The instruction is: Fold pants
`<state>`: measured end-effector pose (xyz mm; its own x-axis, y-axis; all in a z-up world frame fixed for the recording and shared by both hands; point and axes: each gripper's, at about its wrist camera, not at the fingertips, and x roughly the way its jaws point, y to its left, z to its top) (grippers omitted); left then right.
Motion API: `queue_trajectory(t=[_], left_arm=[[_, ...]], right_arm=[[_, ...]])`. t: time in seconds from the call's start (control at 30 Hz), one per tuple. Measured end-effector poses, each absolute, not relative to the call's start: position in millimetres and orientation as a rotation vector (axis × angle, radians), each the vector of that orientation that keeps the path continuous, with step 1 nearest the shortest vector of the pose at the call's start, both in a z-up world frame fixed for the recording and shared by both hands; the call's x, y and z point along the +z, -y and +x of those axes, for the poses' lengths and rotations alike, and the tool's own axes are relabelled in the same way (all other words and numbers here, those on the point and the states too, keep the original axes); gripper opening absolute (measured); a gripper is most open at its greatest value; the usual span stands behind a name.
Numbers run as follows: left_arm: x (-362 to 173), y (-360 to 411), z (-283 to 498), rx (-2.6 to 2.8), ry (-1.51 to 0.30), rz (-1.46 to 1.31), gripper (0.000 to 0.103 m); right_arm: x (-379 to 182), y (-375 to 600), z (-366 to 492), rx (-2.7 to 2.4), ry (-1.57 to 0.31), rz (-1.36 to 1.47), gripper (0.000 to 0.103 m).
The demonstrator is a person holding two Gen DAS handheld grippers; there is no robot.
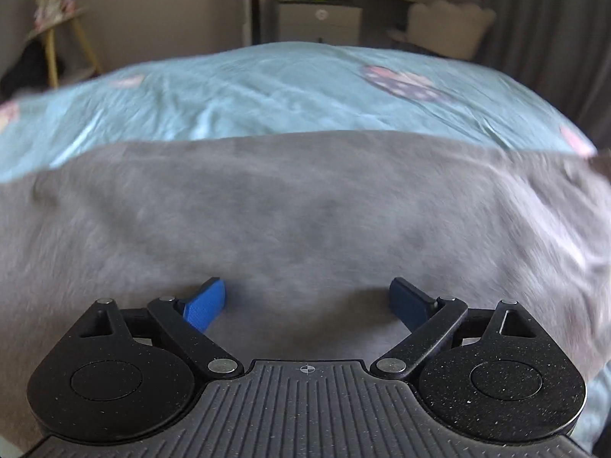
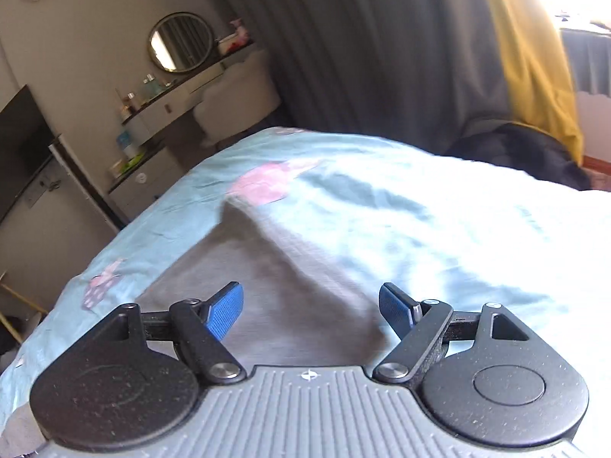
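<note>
Grey pants lie on the bed; left gripper and right gripper fingers apart, empty.

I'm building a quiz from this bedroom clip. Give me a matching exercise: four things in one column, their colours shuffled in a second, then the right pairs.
Things:
1. pants
2. bedsheet
3. curtain by the window
4. pads of the right hand-held gripper

Colours:
A. yellow
B. grey
C. blue
D. pale teal with pink prints

Pairs: 1-B, 2-D, 3-A, 4-C
</note>
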<state>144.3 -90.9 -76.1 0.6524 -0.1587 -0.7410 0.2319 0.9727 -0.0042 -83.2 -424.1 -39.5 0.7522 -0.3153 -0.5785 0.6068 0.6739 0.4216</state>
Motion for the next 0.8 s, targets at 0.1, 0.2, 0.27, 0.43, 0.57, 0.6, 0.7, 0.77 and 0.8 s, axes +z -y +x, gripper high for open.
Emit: queue_trajectory(t=[0.1, 0.2, 0.27, 0.43, 0.57, 0.6, 0.7, 0.77, 0.8], left_arm=[[-72.7, 110.5, 139.4, -0.239, -0.84, 0.085, 0.096], [-71.9, 121.6, 137.3, -0.228, -0.862, 0.044, 0.096], [-71.0, 123.7, 134.7, -0.208, -0.872, 0.02, 0.096], [-70.3, 133.3, 128.6, -0.198, -0.877, 0.006, 0.096], [-69.7, 146.2, 128.1, -0.218, -0.881, 0.014, 0.096], [-69.2, 149.1, 128.1, -0.224, -0.882, 0.006, 0.096], [-67.0, 157.1, 128.1, -0.256, -0.89, -0.028, 0.096], [-64.6, 162.6, 126.4, -0.287, -0.889, -0.039, 0.096], [-63.8, 165.1, 125.5, -0.301, -0.888, -0.043, 0.096]], right_arm=[[-53.7, 438.6, -91.0, -0.506, -0.556, 0.59, 0.08], [-67.6, 447.3, -91.3, -0.44, -0.539, 0.604, 0.08], [-67.5, 449.1, -87.1, -0.406, -0.529, 0.606, 0.076], [-69.2, 451.5, -80.4, -0.351, -0.546, 0.582, 0.055], [-74.2, 456.2, -84.1, -0.305, -0.514, 0.64, 0.056], [-74.3, 455.8, -85.5, -0.288, -0.505, 0.661, 0.05], [-76.7, 455.1, -89.0, -0.248, -0.497, 0.713, 0.032], [-84.1, 461.9, -98.5, -0.225, -0.467, 0.826, 0.033], [-87.4, 463.7, -100.4, -0.229, -0.449, 0.859, 0.034]])
